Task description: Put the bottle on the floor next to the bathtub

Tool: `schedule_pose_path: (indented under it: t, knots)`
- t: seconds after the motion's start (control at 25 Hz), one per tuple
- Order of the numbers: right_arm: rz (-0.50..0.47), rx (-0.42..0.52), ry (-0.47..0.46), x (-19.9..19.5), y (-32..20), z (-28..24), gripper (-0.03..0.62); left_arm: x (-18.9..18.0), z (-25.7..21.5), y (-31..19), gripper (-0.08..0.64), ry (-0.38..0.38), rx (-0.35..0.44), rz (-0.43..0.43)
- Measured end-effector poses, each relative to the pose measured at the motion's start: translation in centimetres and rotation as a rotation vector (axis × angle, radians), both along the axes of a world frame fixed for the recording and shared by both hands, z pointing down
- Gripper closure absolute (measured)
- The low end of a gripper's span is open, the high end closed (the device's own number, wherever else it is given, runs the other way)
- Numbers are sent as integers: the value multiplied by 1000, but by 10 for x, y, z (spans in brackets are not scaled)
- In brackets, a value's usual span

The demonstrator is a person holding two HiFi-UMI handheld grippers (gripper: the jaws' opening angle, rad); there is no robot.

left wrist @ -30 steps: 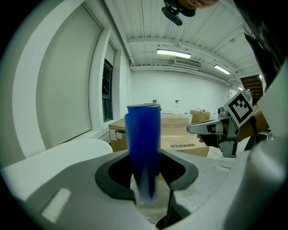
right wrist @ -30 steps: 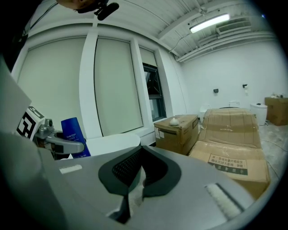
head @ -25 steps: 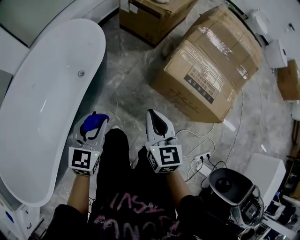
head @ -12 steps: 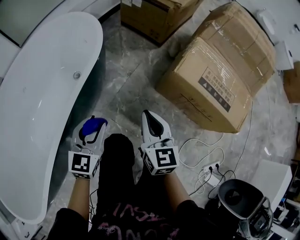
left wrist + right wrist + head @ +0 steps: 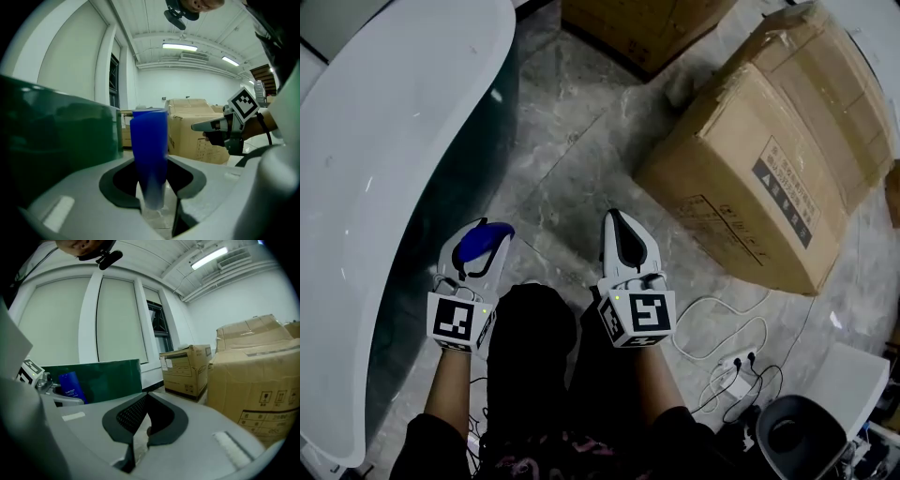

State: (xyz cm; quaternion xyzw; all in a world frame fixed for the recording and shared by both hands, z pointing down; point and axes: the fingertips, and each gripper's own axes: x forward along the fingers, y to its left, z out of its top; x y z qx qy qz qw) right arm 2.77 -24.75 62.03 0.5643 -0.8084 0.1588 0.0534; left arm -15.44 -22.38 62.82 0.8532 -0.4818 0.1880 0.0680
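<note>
**Blue bottle held beside the bathtub**

We see the left gripper's jaws closed on the blue bottle, which rises between them. The right gripper has its jaws drawn together on nothing. Both hang above the marble floor, the left just beside the bathtub and the right a little farther from it. The bottle's label carries white print too small for us to read. Well away from the bathtub lies a cardboard box with a dark printed label, its writing illegible.
</note>
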Motion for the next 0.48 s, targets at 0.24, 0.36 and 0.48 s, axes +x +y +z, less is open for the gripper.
schedule_pose_path:
  t: [0.24, 0.36, 0.48]
  knots:
    - [-3, -9, 33, 5, -2, 40, 569, -6, 49, -7, 396, 14, 2, -10]
    - [-20, -19, 46, 9, 2, 58, 569, -8, 74, -10, 396, 18, -1, -28]
    - [-42, -20, 70, 16, 2, 75, 569, -8, 97, -13, 396, 20, -19, -37]
